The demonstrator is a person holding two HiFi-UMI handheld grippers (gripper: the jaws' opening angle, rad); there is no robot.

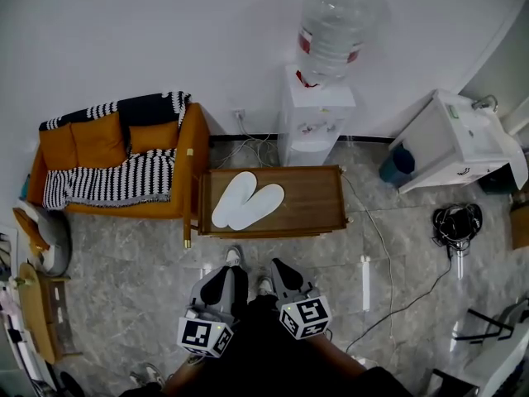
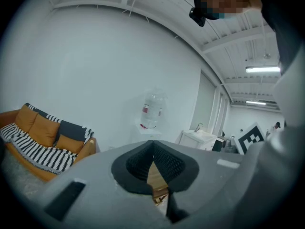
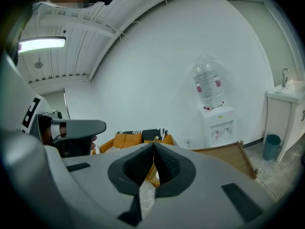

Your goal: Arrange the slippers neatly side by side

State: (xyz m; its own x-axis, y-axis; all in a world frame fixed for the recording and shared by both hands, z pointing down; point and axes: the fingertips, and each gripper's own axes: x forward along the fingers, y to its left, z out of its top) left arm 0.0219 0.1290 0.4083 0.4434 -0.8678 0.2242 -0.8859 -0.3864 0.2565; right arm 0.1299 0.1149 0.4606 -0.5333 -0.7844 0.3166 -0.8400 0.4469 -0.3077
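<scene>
**Slippers paired on the low table, both grippers closed and empty**

Slippers, two white ones, lie on the left half of a low wooden table. We see them touching along their long sides. Both are slanted the same way, with one end toward the table's front left and the other toward its back.

We hold both grippers low, in front of the table and well apart from the pair. The left gripper points toward the table from the near side. In its own view the dark ribbed pads meet at the tips with nothing between them; only a sliver of wood shows through the gap lower down. The right gripper sits just beside it. Its jaws are likewise pressed together and carry nothing.

An orange sofa with a black-and-white striped blanket stands to the left of the table. A white water dispenser stands against the wall behind it. The floor is grey marbled tile.
</scene>
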